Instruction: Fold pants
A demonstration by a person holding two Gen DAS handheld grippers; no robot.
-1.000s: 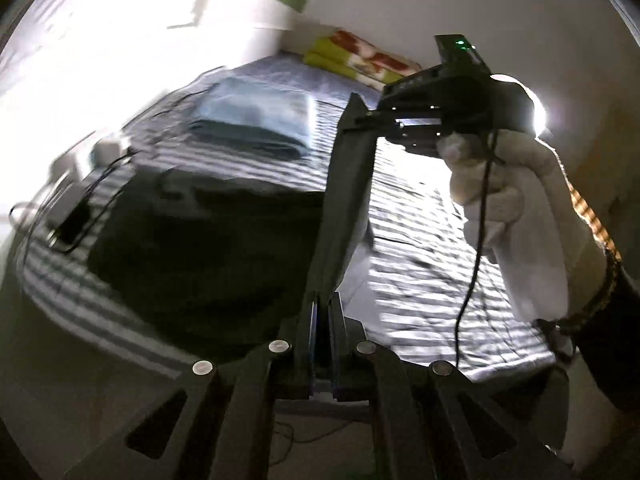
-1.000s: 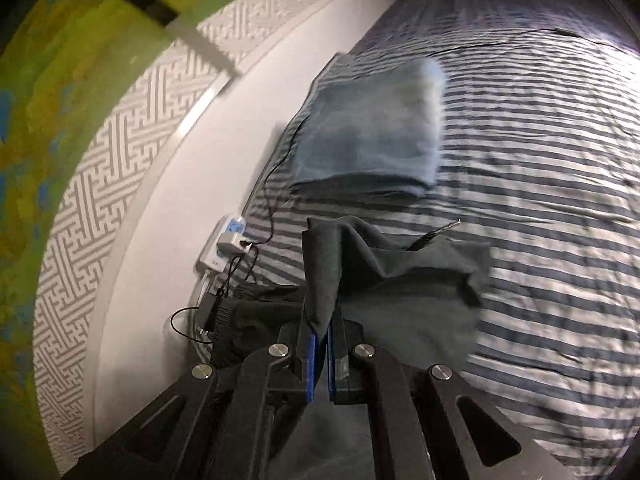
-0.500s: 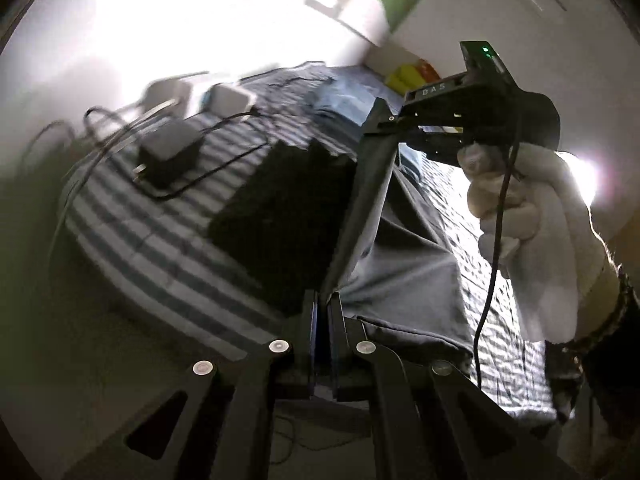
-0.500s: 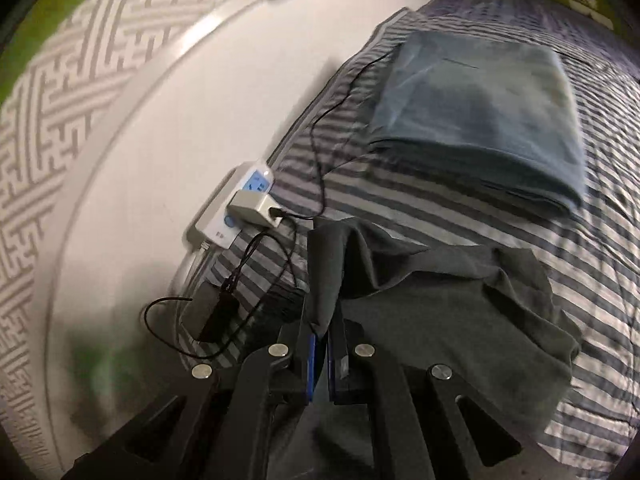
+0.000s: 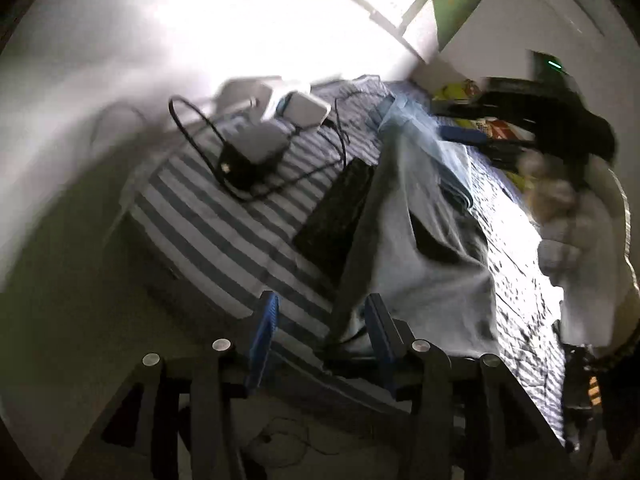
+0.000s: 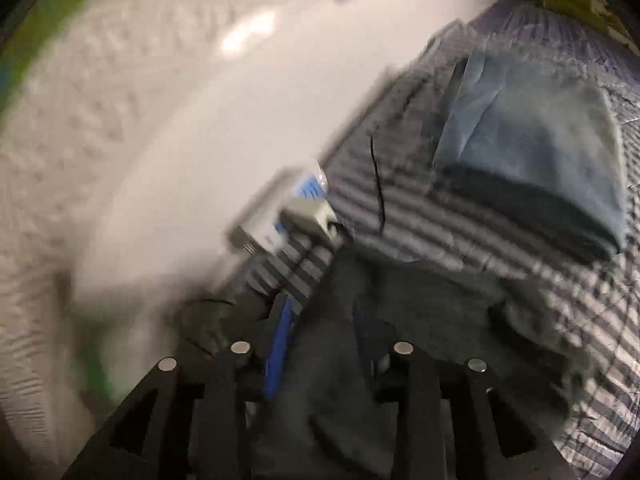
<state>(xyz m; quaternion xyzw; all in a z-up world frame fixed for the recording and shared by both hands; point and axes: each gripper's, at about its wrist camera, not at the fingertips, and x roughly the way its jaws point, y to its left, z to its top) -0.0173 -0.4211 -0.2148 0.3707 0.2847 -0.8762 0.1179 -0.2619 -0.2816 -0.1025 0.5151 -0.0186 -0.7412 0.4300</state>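
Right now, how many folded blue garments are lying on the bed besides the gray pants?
1: the folded blue garment lies on the striped bed, beyond the gray pants. More could lie out of view.

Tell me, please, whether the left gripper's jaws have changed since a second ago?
Yes. The left gripper was clamped shut on the grey pants; its blue pads now stand apart above the striped bedsheet, releasing the fabric.

The pants (image 5: 424, 264) are soft matt grey cloth, creased. The bed (image 5: 224, 232) wears striped woven cloth. A folded blue towel (image 6: 540, 152) looks napped and matt. The power strip (image 6: 280, 220) is smooth white plastic; each tool (image 5: 320, 320) is matt black plastic with blue pads.
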